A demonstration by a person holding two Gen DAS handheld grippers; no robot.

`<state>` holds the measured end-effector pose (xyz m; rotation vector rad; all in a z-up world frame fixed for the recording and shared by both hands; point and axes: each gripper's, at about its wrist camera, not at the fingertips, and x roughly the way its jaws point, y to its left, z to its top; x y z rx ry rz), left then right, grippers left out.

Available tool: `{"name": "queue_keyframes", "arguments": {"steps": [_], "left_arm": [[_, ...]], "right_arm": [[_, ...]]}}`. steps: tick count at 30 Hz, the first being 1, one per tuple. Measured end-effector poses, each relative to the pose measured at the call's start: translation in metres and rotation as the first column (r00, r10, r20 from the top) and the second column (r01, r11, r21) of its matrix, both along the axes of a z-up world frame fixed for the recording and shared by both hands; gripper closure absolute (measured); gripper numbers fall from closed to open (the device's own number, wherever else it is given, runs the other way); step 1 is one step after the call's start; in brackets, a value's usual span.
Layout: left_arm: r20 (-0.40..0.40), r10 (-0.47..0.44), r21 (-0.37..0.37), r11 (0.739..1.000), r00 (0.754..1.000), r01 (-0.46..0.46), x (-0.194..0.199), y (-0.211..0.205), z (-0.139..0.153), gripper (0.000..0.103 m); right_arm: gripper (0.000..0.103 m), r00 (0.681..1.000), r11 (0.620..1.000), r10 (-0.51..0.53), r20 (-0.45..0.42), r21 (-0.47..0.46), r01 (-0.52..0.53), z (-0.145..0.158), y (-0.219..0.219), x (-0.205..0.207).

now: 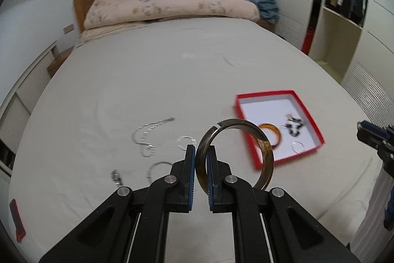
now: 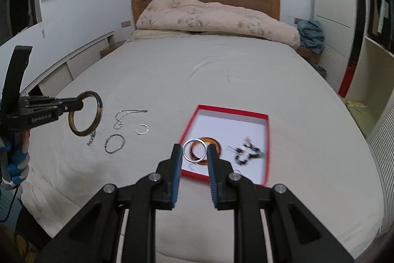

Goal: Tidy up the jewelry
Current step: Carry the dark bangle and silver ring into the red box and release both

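My left gripper (image 1: 201, 152) is shut on a dark brown bangle (image 1: 263, 152) and holds it above the bed; it also shows in the right wrist view (image 2: 98, 112). My right gripper (image 2: 195, 148) is shut on a silver bangle (image 2: 188, 157), held across its width over the near edge of the red box (image 2: 267, 147). The box holds an orange bangle (image 2: 216, 143), black beads (image 2: 248, 152) and small silver rings. On the sheet lie a silver chain (image 2: 123, 116), a silver ring (image 2: 142, 129), a silver bangle (image 2: 115, 143) and a small chain piece (image 2: 91, 138).
The bed sheet (image 2: 221, 80) is light grey, with a folded pink duvet (image 2: 211, 19) at the headboard. A wardrobe (image 1: 344, 4) stands to the right. A red lid (image 1: 17, 221) lies at the left edge of the bed.
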<state>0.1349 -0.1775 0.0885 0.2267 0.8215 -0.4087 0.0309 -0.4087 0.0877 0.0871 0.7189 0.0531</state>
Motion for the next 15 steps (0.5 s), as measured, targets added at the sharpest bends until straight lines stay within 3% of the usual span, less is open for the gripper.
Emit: {"name": "queue_keyframes", "arguments": {"steps": [7, 15], "left_arm": [[-0.008, -0.060, 0.031, 0.998, 0.998, 0.060, -0.012, -0.047, -0.007, 0.094], [-0.034, -0.093, 0.055, 0.994, 0.995, 0.095, 0.008, -0.089, -0.023, 0.094]], "right_arm": [[0.084, 0.999, 0.999, -0.033, 0.001, 0.016, 0.033, -0.002, -0.030, -0.013], [0.084, 0.999, 0.999, -0.043, -0.028, 0.032, 0.043, -0.022, -0.050, 0.013]]}}
